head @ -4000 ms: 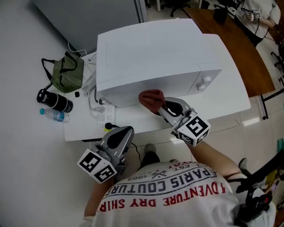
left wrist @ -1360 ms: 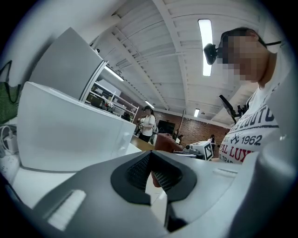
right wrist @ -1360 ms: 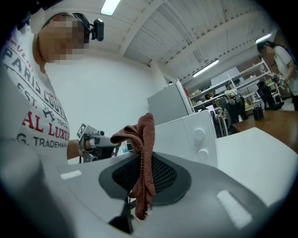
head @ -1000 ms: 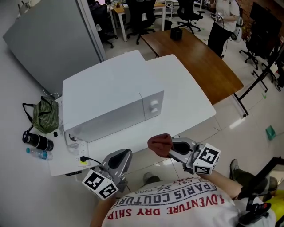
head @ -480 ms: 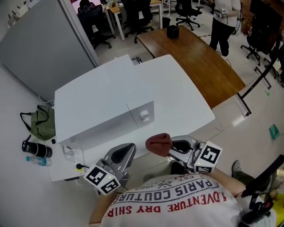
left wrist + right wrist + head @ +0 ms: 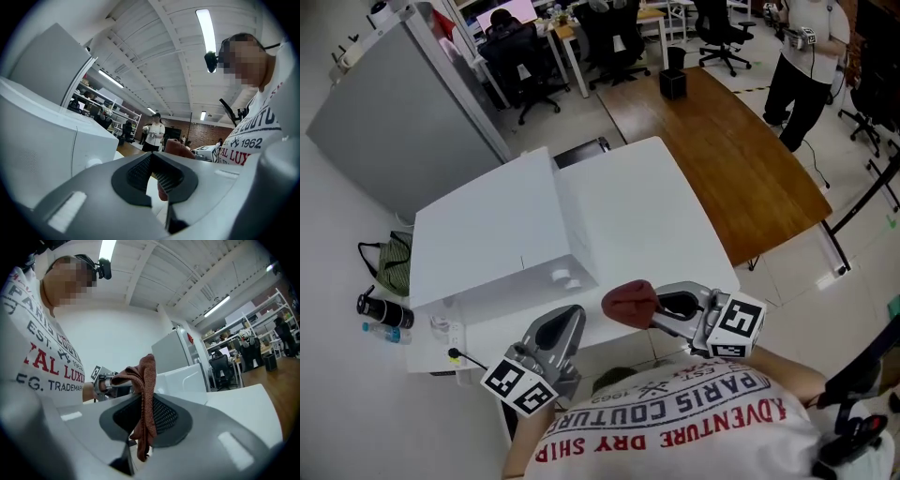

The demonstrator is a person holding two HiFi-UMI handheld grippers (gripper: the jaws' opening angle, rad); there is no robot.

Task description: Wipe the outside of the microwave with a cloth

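Holding the cloth (image 6: 626, 302) pinched in your right gripper (image 6: 651, 307), press it flat on the microwave (image 6: 487, 239); your left gripper (image 6: 568, 319) is closed, empty.

- The white bench (image 6: 652, 220) carries the microwave (image 6: 487, 239) on its left part.
- A power strip (image 6: 440, 327) lies at the bench's front-left edge.
- A brown wooden bench (image 6: 750, 159) adjoins it and holds a black box (image 6: 672, 84).
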